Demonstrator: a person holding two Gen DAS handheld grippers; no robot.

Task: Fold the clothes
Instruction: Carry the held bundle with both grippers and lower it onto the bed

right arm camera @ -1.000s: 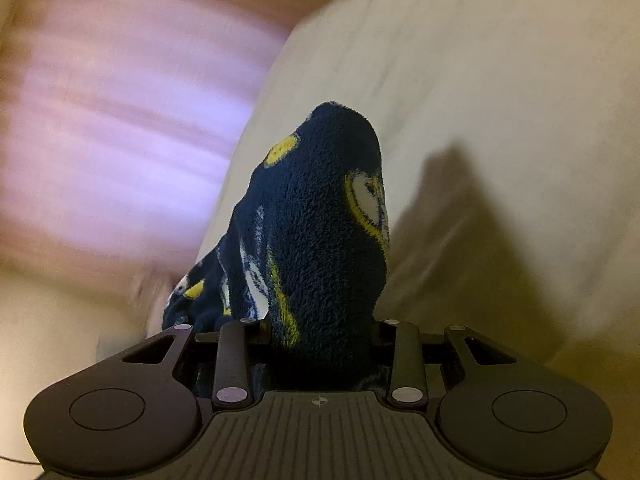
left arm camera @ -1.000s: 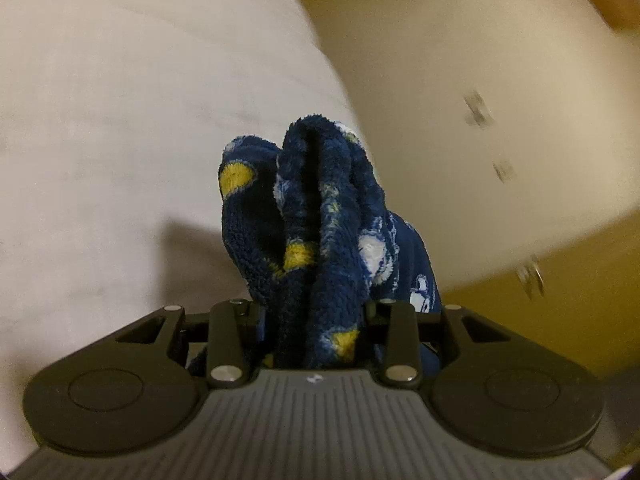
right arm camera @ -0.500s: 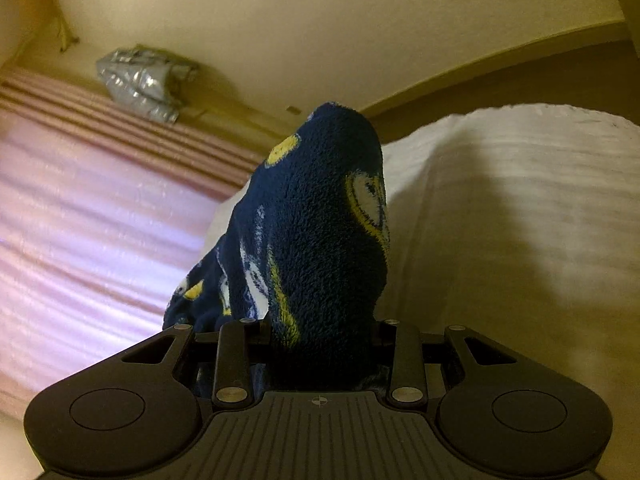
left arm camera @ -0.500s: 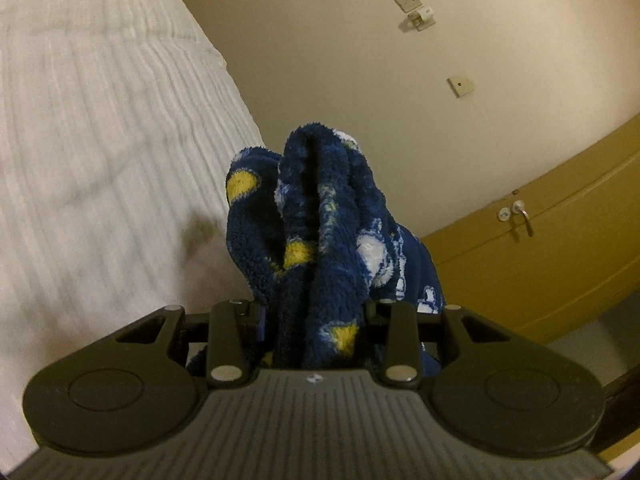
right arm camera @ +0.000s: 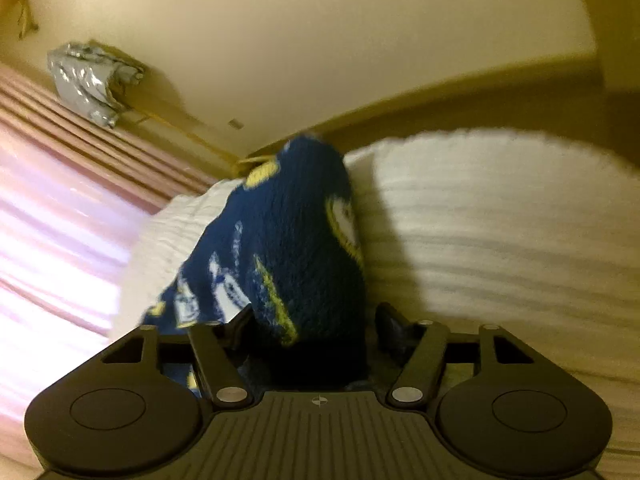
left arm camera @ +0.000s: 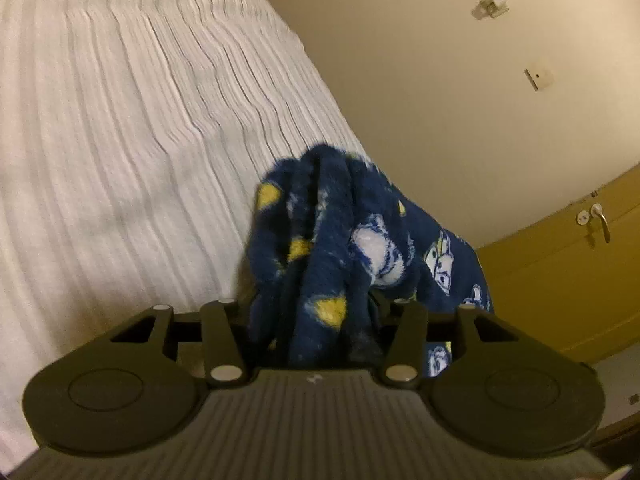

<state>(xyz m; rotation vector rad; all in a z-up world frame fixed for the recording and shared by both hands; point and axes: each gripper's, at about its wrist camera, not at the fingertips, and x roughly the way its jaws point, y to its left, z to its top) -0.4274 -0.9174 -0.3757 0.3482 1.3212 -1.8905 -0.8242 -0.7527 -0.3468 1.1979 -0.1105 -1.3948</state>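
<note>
A dark blue fleece garment with yellow and white prints is bunched between the fingers of my left gripper, which is shut on it over the edge of the white bed. In the right wrist view the same garment stands as a folded hump inside my right gripper. That gripper's links are splayed wide and its jaws stand open, with one dark finger clear of the cloth. The fabric trails down to the left over the bed.
The ribbed white bedcover fills the left of the left wrist view. Beyond it are a cream wall with switch plates and a yellow door with a handle. Pink curtains and a silver bundle lie left of the right gripper.
The right gripper's jaws have spread apart around the garment. The left gripper's links have eased slightly outward and its cloth looks looser. Both views have tilted further over the bed.
</note>
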